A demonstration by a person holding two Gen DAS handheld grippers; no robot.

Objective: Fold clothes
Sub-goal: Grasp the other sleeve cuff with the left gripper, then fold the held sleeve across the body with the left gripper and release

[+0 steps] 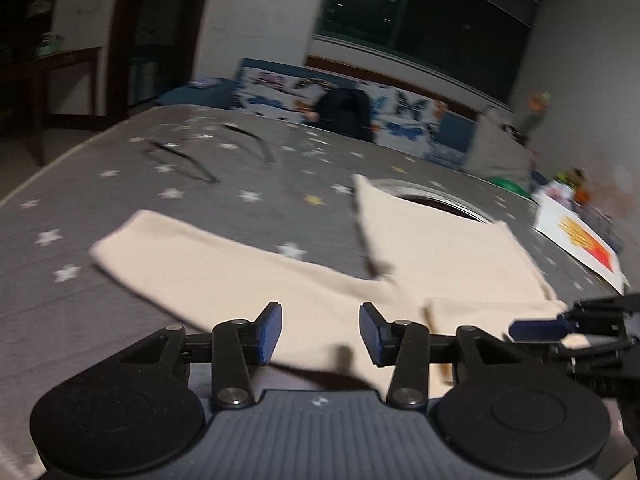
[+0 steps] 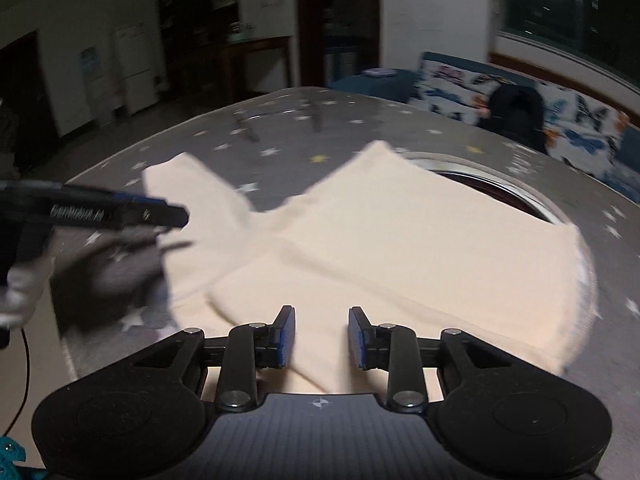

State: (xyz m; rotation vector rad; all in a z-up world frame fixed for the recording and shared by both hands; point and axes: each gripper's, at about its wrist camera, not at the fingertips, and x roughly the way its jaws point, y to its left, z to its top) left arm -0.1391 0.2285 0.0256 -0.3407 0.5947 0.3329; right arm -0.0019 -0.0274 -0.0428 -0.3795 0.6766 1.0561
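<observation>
Bed with a grey star sheet carries a cream garment, spread flat, one sleeve out to the left. Round metal bowl sits half hidden under the garment's far edge; contents unreadable. Left tongs apart, empty, over the sleeve. Right tongs apart, empty, over the hem. Both views motion-blurred.

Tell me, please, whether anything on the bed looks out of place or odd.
A round metal-rimmed object lies partly under the cream garment, at its far edge, so the cloth cannot lie flat there. Two black hangers also sit loose on the bedspread beyond it.
</observation>
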